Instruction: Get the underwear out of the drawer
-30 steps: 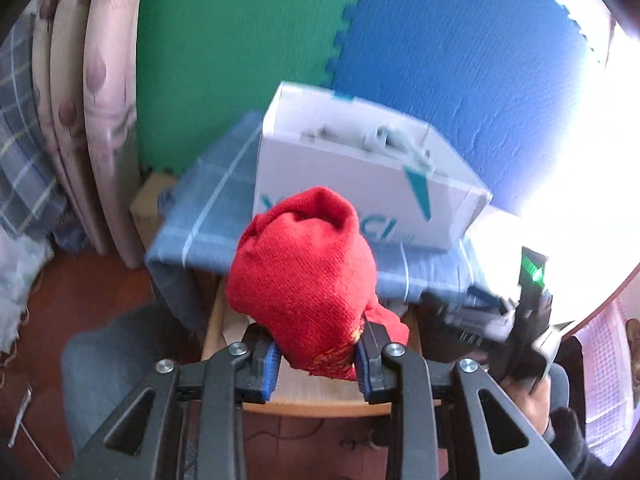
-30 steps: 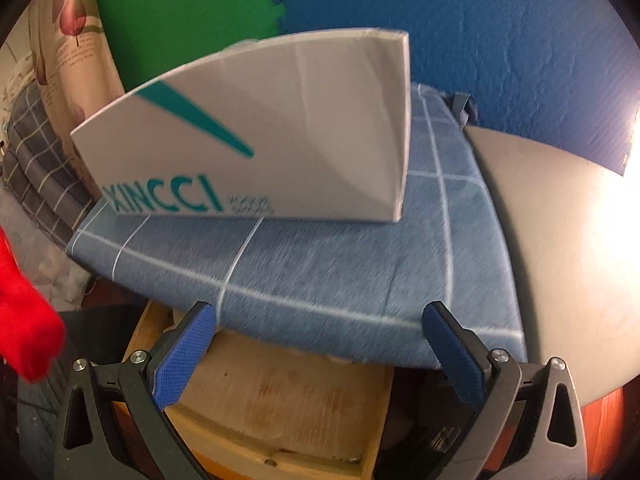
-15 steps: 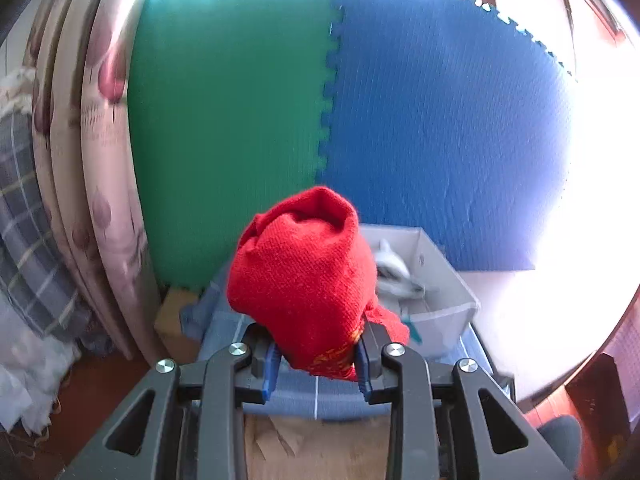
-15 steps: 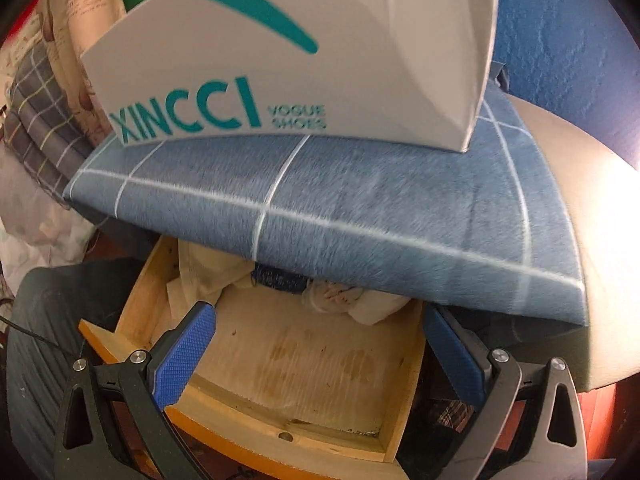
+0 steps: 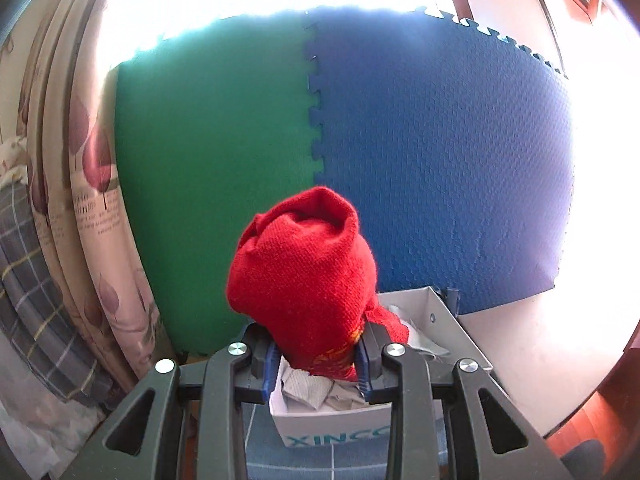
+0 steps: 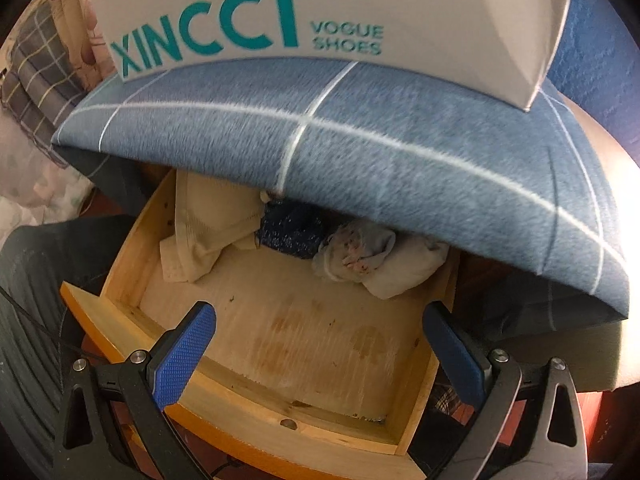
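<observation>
The left gripper (image 5: 318, 364) is clamped hard on a bundle of red knitted underwear (image 5: 304, 264), its coarse, woolly loops bulging above the blue pads in a rounded lump. A second ago that bundle hung in front of the white shoebox; now it is poised right over the box's open top (image 5: 440, 312), where crumpled pale fabric already lies, so I judge this piece is out of the drawer and about ready to be dropped. The right gripper (image 6: 320, 344), its fingers spread wide and holding nothing, has meanwhile tipped down from facing the shoebox (image 6: 460, 20) toward the drawer (image 6: 120, 344) beneath it, which suggests the next pick is being lined up. That drawer is a shallow tray of pale, stained plywood with an orange front edge, mostly bare toward the front. At its back, under the overhanging blue checked cloth (image 6: 400, 168) on which the shoebox sits, lie soft crumpled garments: a cream one (image 6: 200, 232) at left, a dark blue speckled one (image 6: 292, 232) in the middle, and a whitish wad (image 6: 380, 260) at right.
</observation>
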Demonstrator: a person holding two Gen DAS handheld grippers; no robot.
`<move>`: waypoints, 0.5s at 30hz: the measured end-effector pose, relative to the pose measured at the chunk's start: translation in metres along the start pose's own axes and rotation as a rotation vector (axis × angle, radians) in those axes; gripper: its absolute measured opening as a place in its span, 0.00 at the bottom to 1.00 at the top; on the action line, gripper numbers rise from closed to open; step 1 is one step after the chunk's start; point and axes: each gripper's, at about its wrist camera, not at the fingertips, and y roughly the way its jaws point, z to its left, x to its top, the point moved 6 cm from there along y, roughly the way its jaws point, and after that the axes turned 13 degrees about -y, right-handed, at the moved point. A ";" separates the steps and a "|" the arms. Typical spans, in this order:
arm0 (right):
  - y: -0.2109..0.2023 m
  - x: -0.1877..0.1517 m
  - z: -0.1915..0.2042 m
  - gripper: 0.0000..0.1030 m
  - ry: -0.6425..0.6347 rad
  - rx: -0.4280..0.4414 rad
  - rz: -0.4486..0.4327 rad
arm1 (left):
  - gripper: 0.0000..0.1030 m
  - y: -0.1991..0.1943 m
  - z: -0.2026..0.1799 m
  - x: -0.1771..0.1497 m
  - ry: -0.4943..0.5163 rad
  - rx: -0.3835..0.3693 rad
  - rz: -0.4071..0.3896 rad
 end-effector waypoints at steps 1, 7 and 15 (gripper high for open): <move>0.002 -0.001 0.001 1.00 -0.005 0.002 0.005 | 0.29 0.003 -0.002 0.002 0.008 0.002 -0.003; 0.008 -0.003 0.007 1.00 -0.023 0.012 0.030 | 0.29 0.023 -0.006 0.011 0.049 0.029 -0.009; 0.010 -0.004 0.007 1.00 -0.022 0.026 0.036 | 0.29 0.054 -0.005 0.003 0.068 0.066 0.019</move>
